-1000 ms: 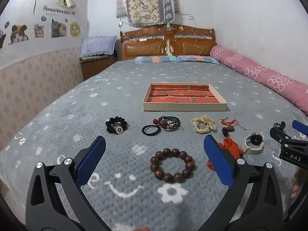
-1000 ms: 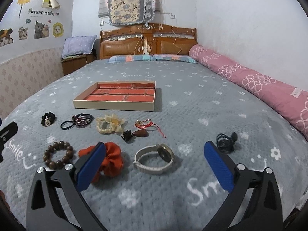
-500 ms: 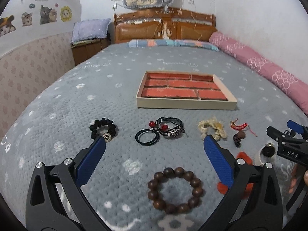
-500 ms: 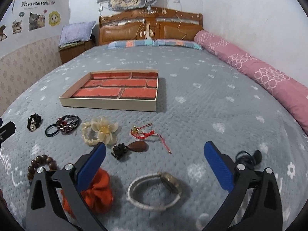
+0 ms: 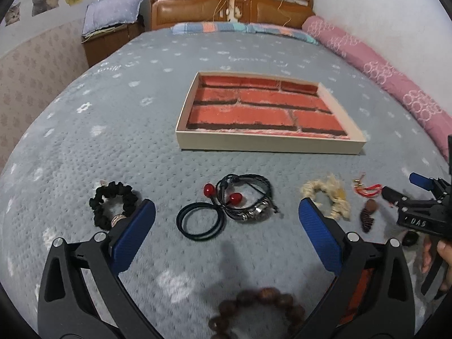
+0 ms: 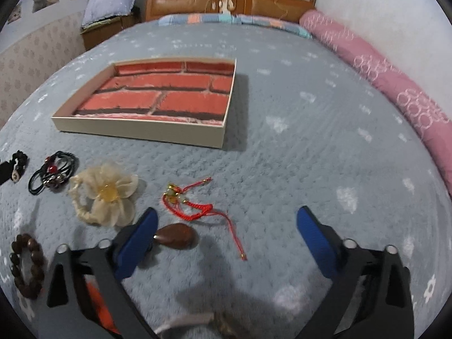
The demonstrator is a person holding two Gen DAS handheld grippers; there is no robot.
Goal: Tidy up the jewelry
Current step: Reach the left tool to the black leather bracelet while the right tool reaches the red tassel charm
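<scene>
Jewelry lies in a row on the grey bedspread. My left gripper (image 5: 226, 217) is open above the black hair ties (image 5: 200, 221) and the braided bracelet with red beads (image 5: 245, 197). A black scrunchie (image 5: 113, 203) sits by its left finger, and a wooden bead bracelet (image 5: 260, 310) lies beneath it. My right gripper (image 6: 227, 220) hovers over the red cord charm (image 6: 192, 206) and brown pendant (image 6: 176, 236); its jaws are closing and the pads press on nothing. A cream flower scrunchie (image 6: 107, 195) lies to its left. The brick-patterned tray (image 6: 141, 130) stands beyond, empty.
A watch (image 6: 197, 322) and an orange scrunchie (image 6: 96, 302) show at the bottom of the right wrist view. A pink bolster (image 5: 395, 84) runs along the bed's right side against the wall. The headboard (image 5: 231, 8) and a bedside cabinet (image 5: 110, 39) stand at the far end.
Both grippers moved forward over the bed and tipped down toward the jewelry row. The wooden bracelet and the watch slid to the bottom edges. The right jaws narrowed slightly.
</scene>
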